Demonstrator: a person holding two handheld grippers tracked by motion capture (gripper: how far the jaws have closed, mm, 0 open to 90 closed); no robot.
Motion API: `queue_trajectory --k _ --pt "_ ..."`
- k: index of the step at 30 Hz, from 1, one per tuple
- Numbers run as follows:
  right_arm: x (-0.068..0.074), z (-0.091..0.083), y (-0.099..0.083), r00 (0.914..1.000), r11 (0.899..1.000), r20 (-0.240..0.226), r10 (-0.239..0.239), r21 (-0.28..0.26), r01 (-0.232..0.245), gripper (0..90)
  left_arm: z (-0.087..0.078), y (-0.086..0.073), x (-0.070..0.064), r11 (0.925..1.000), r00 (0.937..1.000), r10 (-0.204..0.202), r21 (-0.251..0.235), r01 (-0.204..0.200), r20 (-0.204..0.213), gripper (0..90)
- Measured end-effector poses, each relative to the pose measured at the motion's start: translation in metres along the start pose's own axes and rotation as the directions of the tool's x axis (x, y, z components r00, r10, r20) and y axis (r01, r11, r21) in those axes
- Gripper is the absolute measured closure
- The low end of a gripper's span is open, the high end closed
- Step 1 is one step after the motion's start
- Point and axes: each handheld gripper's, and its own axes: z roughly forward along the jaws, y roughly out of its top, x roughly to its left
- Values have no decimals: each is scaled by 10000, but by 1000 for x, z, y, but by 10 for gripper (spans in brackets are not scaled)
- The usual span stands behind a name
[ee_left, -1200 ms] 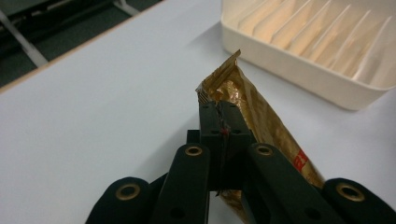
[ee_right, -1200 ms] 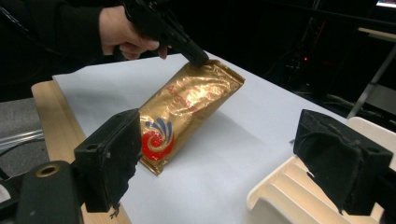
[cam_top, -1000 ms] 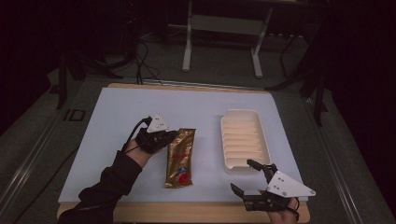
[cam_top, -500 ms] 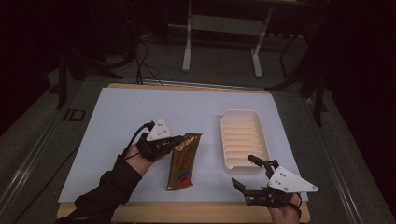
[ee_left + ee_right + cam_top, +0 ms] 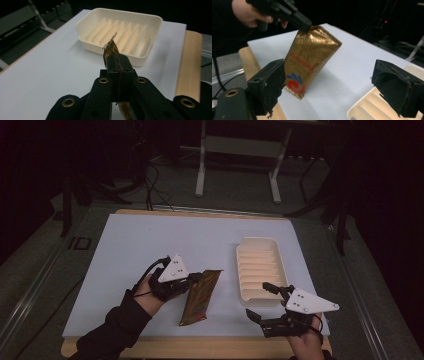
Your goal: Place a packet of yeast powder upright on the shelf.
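Pouch lift toward the tray

Gold pouch pinched at one upper edge by the left tool, jaws clamped tight on the crimped seal, as seen edge-on in the left gripper view. Hangs tilted over the white mat on the desk, just left of the cream ribbed tray; whether the bottom corner touches the mat cannot be told. In the right gripper view, printed face of the pouch turned toward the camera, red and blue logo low down.

Likely step: carrying the pouch across and laying it in the tray. To do it well:
- Keep the pinch firm on the seal; foil is slick and could slide out of a loose grip.
- Raise high enough for the dangling lower end to clear the tray's near wall before moving across.
- Move steadily so the pouch does not swing.
- Line the long side up with the tray's ribs, then lower flat.

Right tool wide apart, holding nothing, hovering near the tray's front corner at the desk's near edge; well placed to steady the tray or catch the free end.
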Motion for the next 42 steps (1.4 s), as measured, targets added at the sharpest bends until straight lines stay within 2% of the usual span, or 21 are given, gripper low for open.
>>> queue_trajectory --k 2,7,8,11,12,13,15,16,17,18,20,22,24,26,31,36,40,42 --pt "-2 0 0 9998 10000 -190 88 -23 -89 116 -3 2 -2 10000 9999 9 -56 -8 149 900" --pt "-5 -1 1 9996 9997 -111 246 21 -246 109 -11 8 -6 9999 9998 95 -132 -92 198 900" --pt "-6 -1 2 9993 9996 -215 290 58 -289 109 -13 10 -7 9998 9997 87 -208 -82 248 900" --pt "-8 -1 3 9994 9993 29 335 174 -336 109 -19 15 -9 9993 9998 132 -337 -128 125 900" --pt "-11 -1 3 9984 9983 -144 545 226 -542 109 -21 17 -10 9990 9999 109 -430 -104 117 900" --pt "-13 -1 4 9981 9981 -127 605 153 -603 109 -23 20 -11 9986 9997 214 -491 -210 69 900" --pt "-13 0 6 9982 9984 -254 545 172 -541 107 -26 24 -12 9975 9997 217 -667 -212 65 900" --pt "-13 0 7 9984 9985 -176 539 74 -538 107 -30 29 -14 9952 9995 312 -932 -305 64 900" --pt "-12 0 11 9971 9989 -584 478 -2 -479 101 -31 32 -16 9935 9994 325 -1098 -315 76 900" --pt "-10 0 13 9983 9992 -422 398 -80 -402 101 -33 35 -17 9915 9992 368 -1256 -349 128 900" --pt "-8 1 17 9974 9996 -664 264 -95 -271 101 -35 41 -20 9884 9989 454 -1452 -438 76 900" --pt "-8 1 19 9976 9995 -650 253 -147 -263 101 -35 41 -20 9884 9989 454 -1452 -438 76 900" --pt "-8 4 26 9951 9996 -985 117 -249 -143 101 -35 54 -29 9821 9975 683 -1770 -641 176 900" --pt "-9 6 31 9951 9997 -985 53 -234 -76 101 -34 58 -33 9800 9970 731 -1873 -673 241 900" --pt "-13 12 39 9936 9997 -1130 35 -236 -62 113 -30 63 -38 9762 9970 711 -2072 -634 298 900" --pt "-15 15 40 9912 9998 -1322 82 -157 -104 133 -24 67 -42 9733 9963 687 -2228 -554 525 900" --pt "-18 17 39 9900 9997 -1396 225 -96 -241 147 -21 70 -47 9672 9959 641 -2499 -463 635 900" --pt "-20 18 37 9889 9996 -1462 274 -28 -281 149 -19 72 -49 9659 9943 755 -2533 -543 749 900"
